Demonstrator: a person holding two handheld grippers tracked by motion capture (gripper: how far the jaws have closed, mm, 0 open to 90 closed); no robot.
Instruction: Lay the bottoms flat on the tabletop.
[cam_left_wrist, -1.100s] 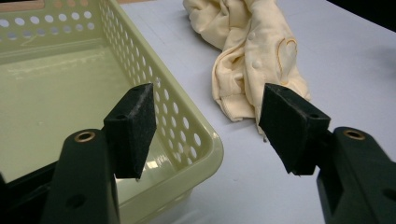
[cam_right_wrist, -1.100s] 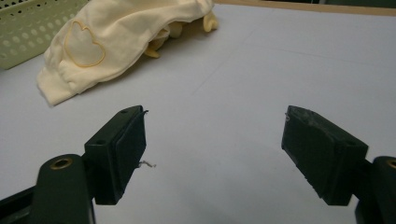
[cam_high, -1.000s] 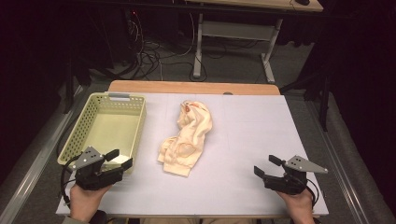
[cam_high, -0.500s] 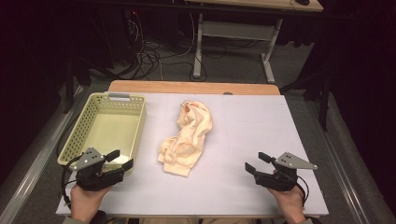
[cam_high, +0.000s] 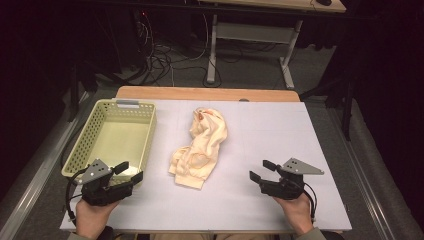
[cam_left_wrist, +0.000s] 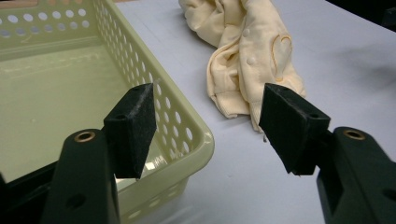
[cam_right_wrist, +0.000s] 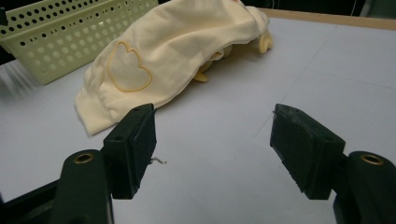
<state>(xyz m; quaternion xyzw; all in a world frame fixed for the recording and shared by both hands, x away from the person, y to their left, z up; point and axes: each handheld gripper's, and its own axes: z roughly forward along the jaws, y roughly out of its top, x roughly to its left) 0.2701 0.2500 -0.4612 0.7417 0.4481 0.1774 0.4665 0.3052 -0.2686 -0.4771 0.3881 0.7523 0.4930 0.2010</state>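
Garment: a crumpled pale-yellow piece of clothing (cam_high: 200, 149) lies near the middle of the table (cam_high: 280, 125), stretched from about 12 o'clock toward 6 o'clock in the high view; a heart-shaped patch shows on it in both gripper views.
Basket: a pale-green perforated basket (cam_high: 92, 129) stands at 9 o'clock of the garment, close beside it but apart; nothing shows inside it.
Left hand-held gripper: the left hand-held gripper (cam_high: 129, 172) sits at 7 o'clock of the garment, by the basket's near corner, its jaws pointing toward 2 o'clock. The jaws stand well apart with nothing between them; in the left gripper view the basket's corner and the garment's hem lie beyond the pads (cam_left_wrist: 133, 126).
Right hand-held gripper: the right hand-held gripper (cam_high: 262, 170) rests at 4 o'clock of the garment, well apart from it, jaws pointing toward 10 o'clock. Its jaws have just been closing a little, yet stand wide with only bare table between them; it grips nothing.
Hands: the person's left hand (cam_high: 90, 220) and right hand (cam_high: 296, 212) grip the hand-held grippers from 6 o'clock.
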